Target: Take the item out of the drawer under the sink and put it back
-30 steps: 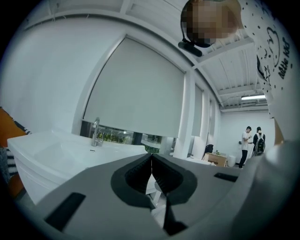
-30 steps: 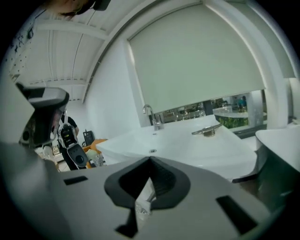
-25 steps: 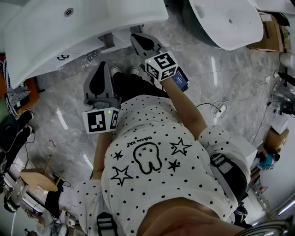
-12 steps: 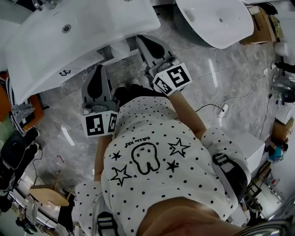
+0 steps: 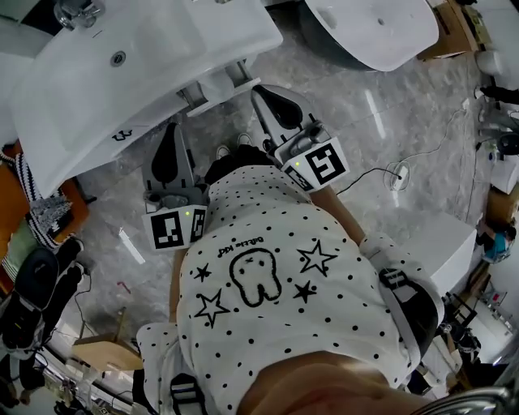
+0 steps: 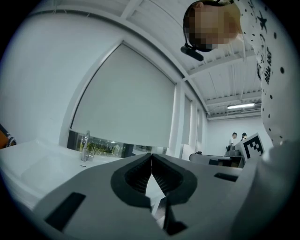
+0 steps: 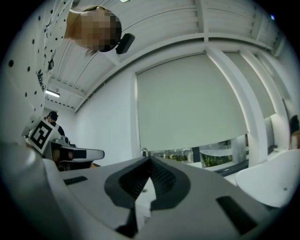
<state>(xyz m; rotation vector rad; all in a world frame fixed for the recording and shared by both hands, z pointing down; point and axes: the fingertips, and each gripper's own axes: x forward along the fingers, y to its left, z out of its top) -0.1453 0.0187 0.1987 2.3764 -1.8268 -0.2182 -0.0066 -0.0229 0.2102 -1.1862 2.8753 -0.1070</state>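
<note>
A white sink (image 5: 122,65) with a faucet (image 5: 77,11) fills the upper left of the head view; the white cabinet part (image 5: 212,91) below it shows only as a narrow strip, and I see no drawer item. My left gripper (image 5: 172,130) points level at the sink's front edge, jaws shut and empty. To its right, my right gripper (image 5: 263,91) is also shut with nothing in it. In the left gripper view the left gripper (image 6: 151,155) has its tips together, with the basin (image 6: 37,164) and tap (image 6: 86,146) beyond. The right gripper (image 7: 150,159) shows the same closed tips.
A second white basin (image 5: 381,28) sits at the top right. Cables (image 5: 397,174) trail over the marble floor, with a white box (image 5: 442,243) at right. Bags (image 5: 36,284) and a wooden stool (image 5: 97,352) stand at left. Two people (image 6: 236,138) stand far back.
Both grippers have risen toward the sink's front edge, the right one further. The sink now sits lower and larger in the head view. Both stayed shut.
</note>
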